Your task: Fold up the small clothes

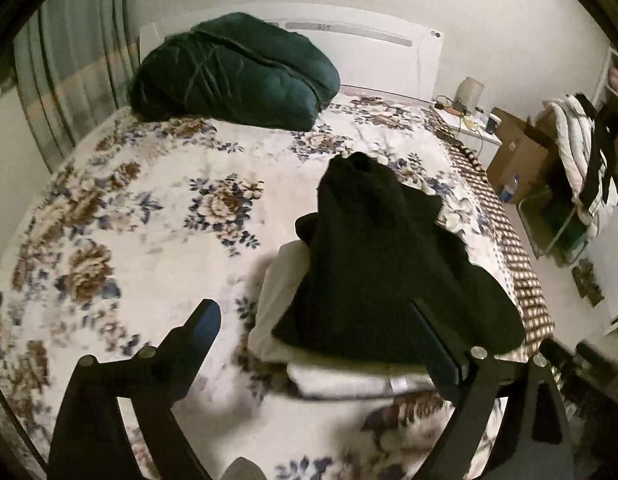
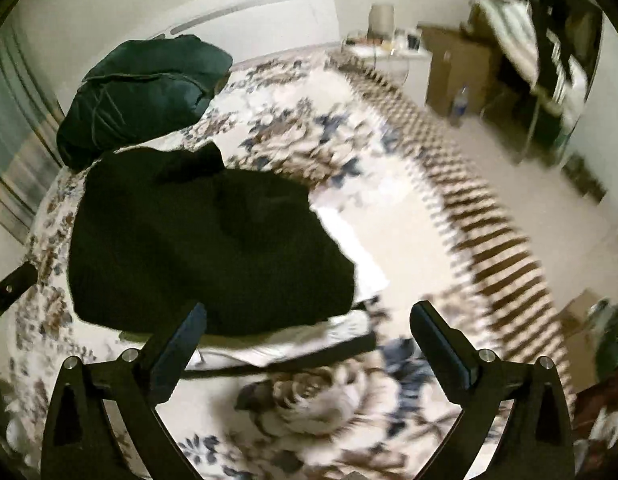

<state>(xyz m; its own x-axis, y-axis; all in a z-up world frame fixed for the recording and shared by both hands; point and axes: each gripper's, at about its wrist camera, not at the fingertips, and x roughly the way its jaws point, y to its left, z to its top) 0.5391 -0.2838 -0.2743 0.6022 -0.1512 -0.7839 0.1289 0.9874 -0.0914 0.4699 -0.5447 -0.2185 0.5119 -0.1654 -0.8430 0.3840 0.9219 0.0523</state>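
Observation:
A black garment (image 1: 373,264) lies crumpled on top of a stack of folded pale clothes (image 1: 285,292) on the floral bedspread (image 1: 149,216). It also shows in the right wrist view (image 2: 197,240), over the white folded clothes (image 2: 349,248). My left gripper (image 1: 317,324) is open and empty, its right finger beside the garment's near edge. My right gripper (image 2: 309,324) is open and empty, just in front of the stack's near edge. A bit of the left gripper shows at the left edge of the right wrist view (image 2: 9,292).
A dark green folded duvet (image 1: 237,72) lies at the head of the bed by the white headboard (image 1: 373,52). To the right of the bed stand a bedside table (image 1: 469,120), cardboard boxes (image 1: 517,148) and a rack with clothes (image 1: 581,160). A curtain (image 1: 73,80) hangs at left.

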